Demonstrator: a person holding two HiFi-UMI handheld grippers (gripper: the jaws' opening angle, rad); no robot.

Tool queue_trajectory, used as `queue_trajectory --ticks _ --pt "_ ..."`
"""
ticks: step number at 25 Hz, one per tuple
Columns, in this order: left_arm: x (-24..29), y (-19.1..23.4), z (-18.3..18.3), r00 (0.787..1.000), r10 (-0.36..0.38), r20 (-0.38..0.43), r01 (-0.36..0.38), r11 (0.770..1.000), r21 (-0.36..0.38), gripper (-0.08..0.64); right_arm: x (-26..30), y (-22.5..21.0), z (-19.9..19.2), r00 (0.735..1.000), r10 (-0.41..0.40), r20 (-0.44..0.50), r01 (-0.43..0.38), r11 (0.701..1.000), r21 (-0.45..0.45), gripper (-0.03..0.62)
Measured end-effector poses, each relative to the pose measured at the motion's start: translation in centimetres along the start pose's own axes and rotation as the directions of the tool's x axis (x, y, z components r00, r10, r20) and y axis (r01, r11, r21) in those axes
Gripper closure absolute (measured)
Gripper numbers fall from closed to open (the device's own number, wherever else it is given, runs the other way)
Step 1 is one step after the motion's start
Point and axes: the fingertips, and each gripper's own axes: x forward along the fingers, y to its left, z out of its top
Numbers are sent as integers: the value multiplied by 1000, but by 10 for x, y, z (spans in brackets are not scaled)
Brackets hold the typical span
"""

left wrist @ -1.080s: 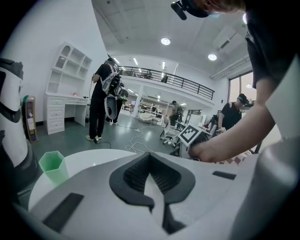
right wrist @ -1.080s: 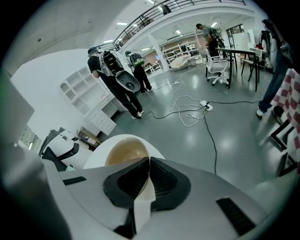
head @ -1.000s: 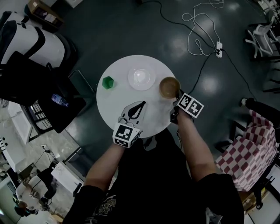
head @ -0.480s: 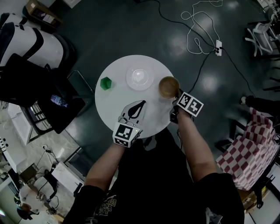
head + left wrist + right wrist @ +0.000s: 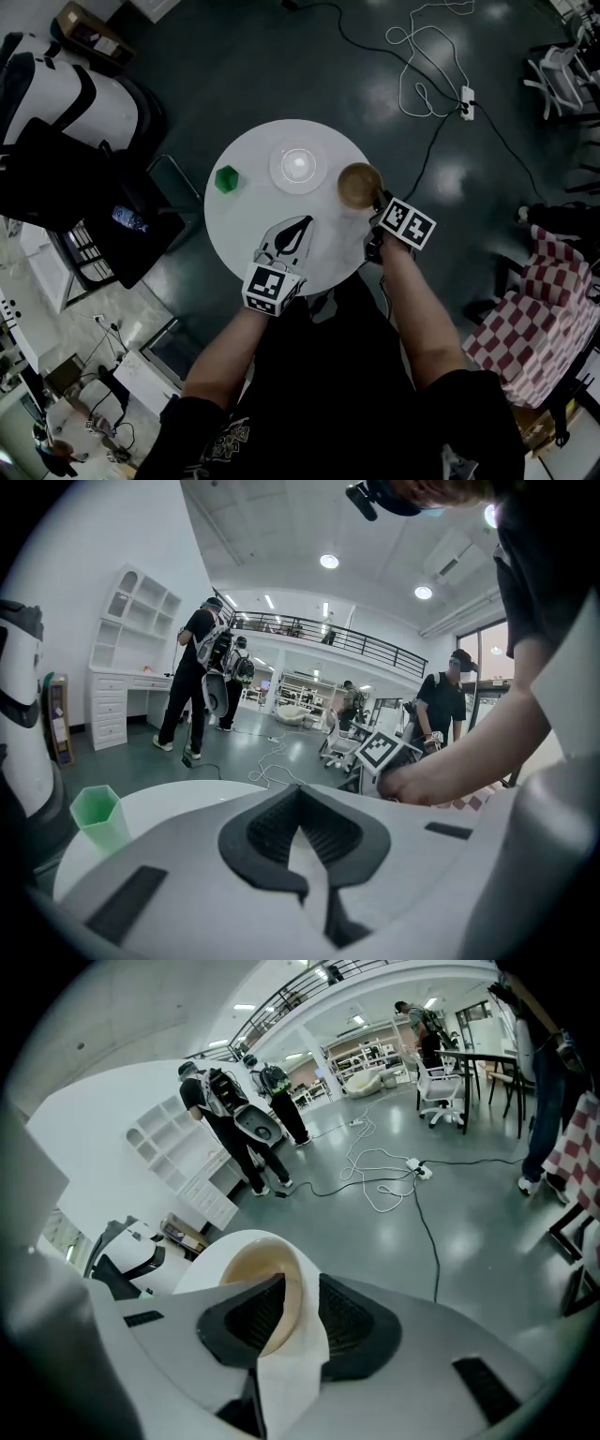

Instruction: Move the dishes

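A tan bowl stands at the right edge of the round white table. My right gripper is at the bowl's near rim. In the right gripper view the bowl has its rim between the two pads of that gripper. The jaws have just been opening and stand slightly apart round the rim. A clear plate lies at the table's far middle, and a green cup stands at the left. My left gripper rests over the table's near middle, shut and empty. In its own view my left gripper has the green cup to its left.
A white cable and a power strip lie on the dark floor beyond the table. A black chair stands at the left and a checked cloth at the right. Several people stand further back in the room.
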Motion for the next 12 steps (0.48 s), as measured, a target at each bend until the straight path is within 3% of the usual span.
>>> queue_trajectory --ticks 4,7,12 --pt "-12 0 6 1000 18 13 -18 1000 -11 555 -29 2 18 994 0 108 5 999 -47 488" --pt "-27 9 10 997 72 8 -72 997 -16 555 -58 28 28 982 102 161 -76 984 -160 550" --pt "-61 17 28 993 120 23 -119 992 -37 555 -108 83 28 955 255 154 -194 925 -326 566"
